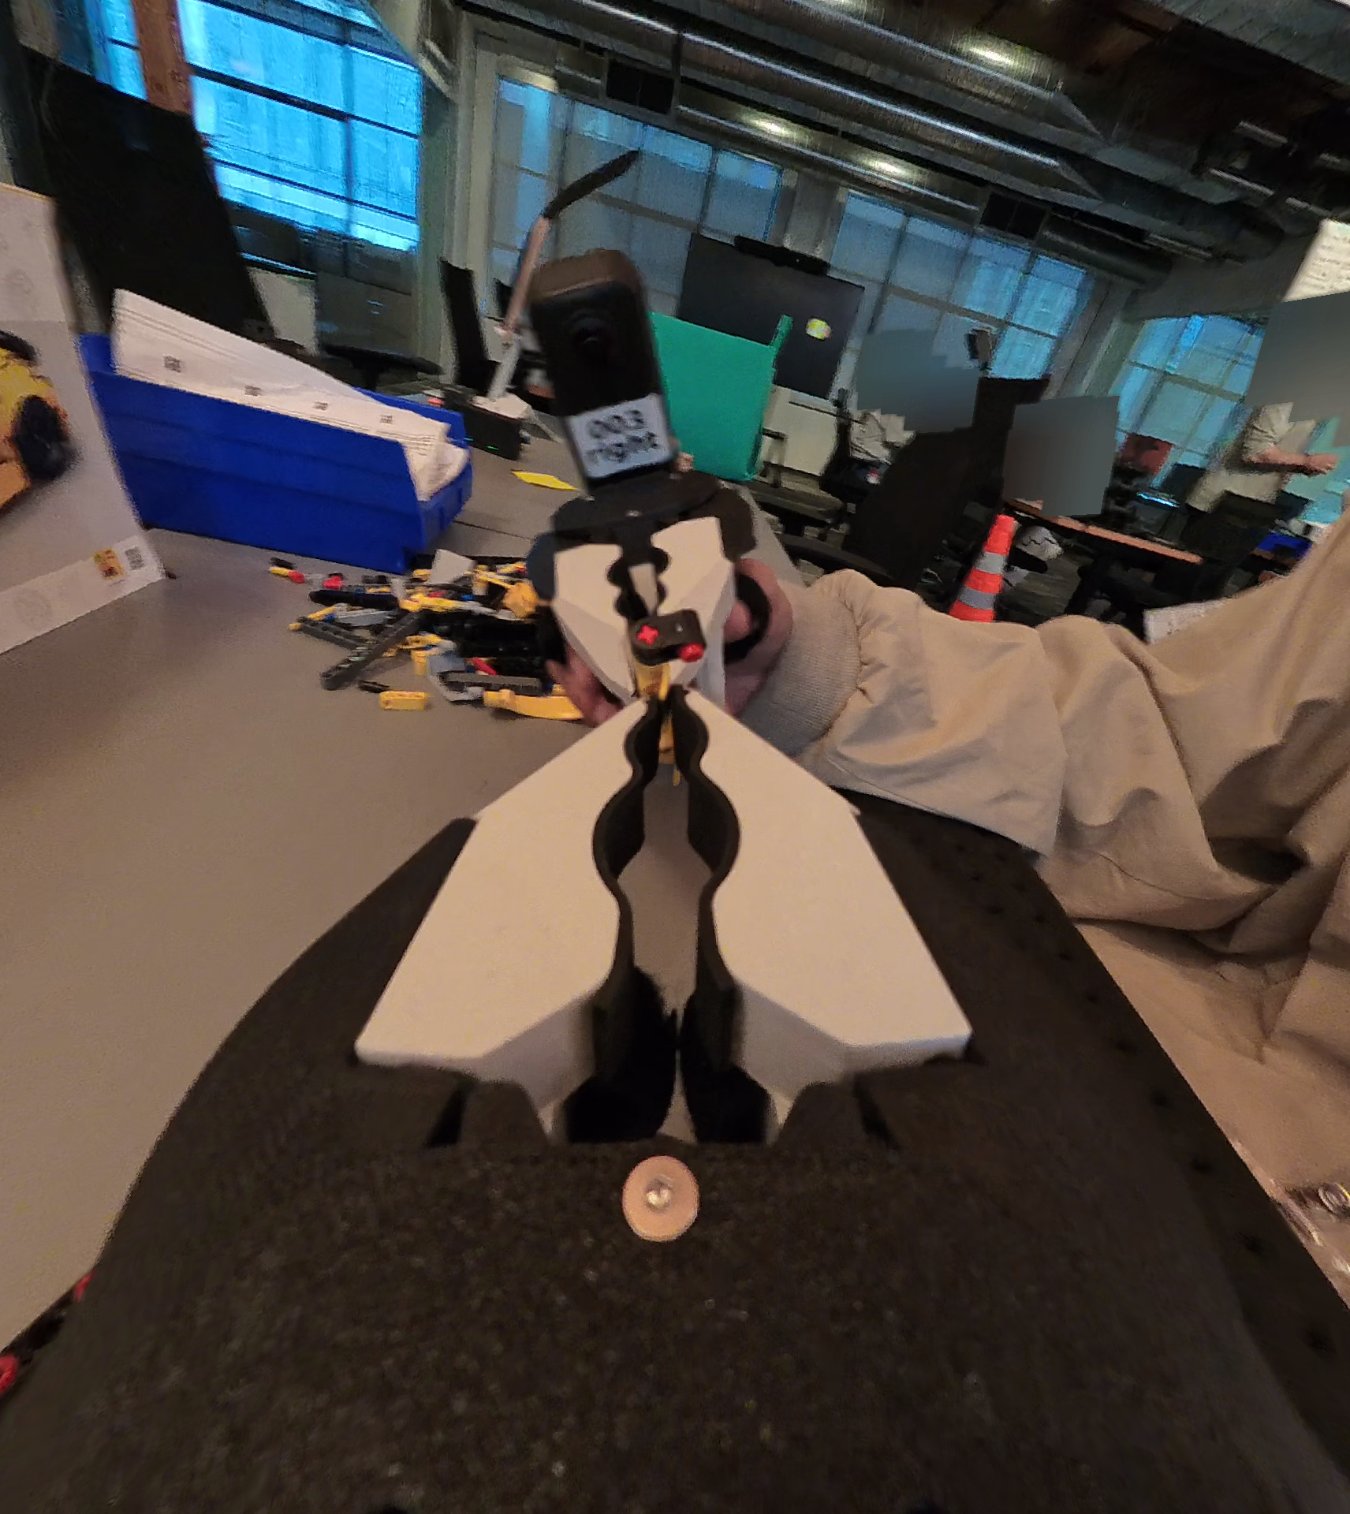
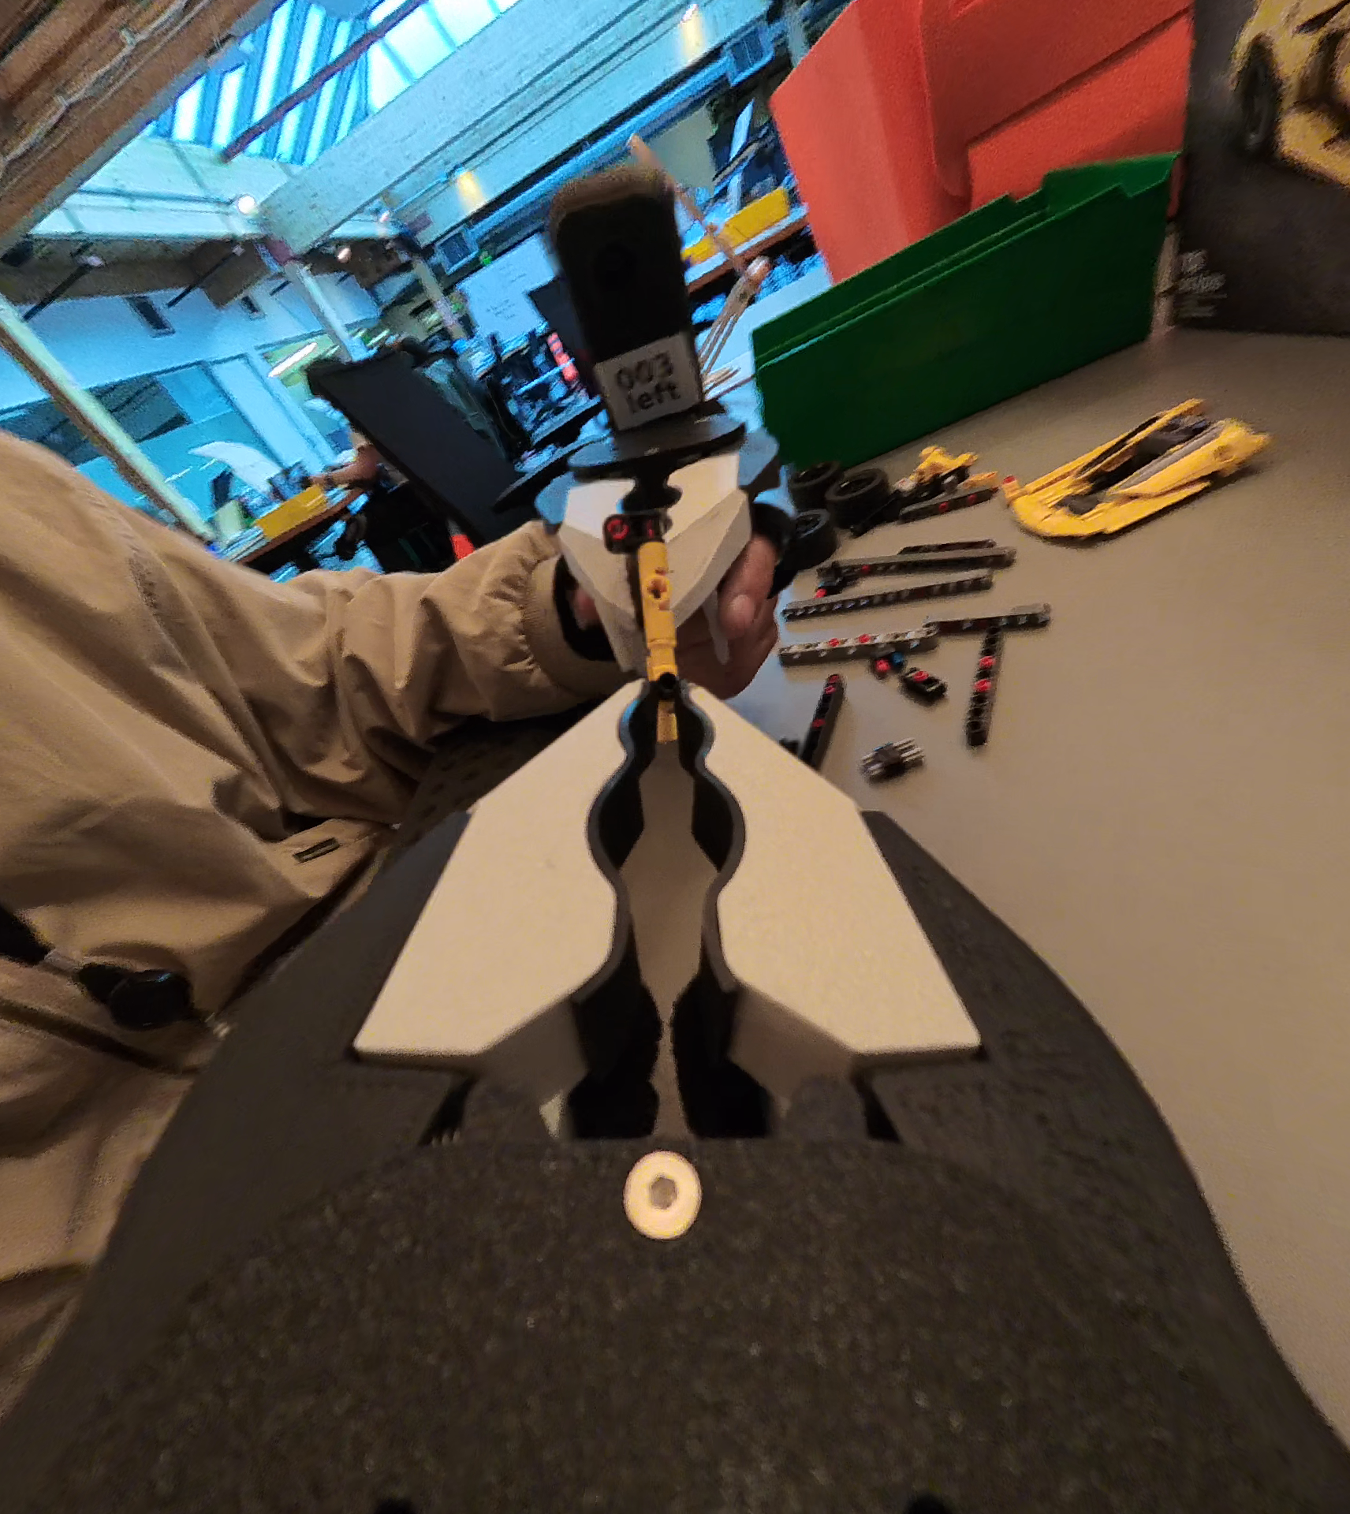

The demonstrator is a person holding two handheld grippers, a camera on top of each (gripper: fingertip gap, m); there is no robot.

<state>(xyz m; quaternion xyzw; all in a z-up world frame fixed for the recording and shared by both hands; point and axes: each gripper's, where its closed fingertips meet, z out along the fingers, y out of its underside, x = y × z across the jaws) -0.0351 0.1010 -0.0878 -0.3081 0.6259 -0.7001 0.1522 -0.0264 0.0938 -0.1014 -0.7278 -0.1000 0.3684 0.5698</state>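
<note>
I work over a grey tabletop (image 1: 123, 819) in an open office with big windows (image 1: 303, 131) and desks behind. A blue bin (image 1: 270, 483) near the far edge holds white papers (image 1: 278, 385); a green bin (image 2: 958, 328) sits by an orange box (image 2: 983, 123). My left gripper (image 1: 665, 721) and right gripper (image 2: 663, 704) meet tip to tip, both pinched nearly closed on one yellow rod (image 2: 658, 606) with a black connector (image 1: 668, 635). Loose toy parts (image 1: 442, 631) lie beyond
</note>
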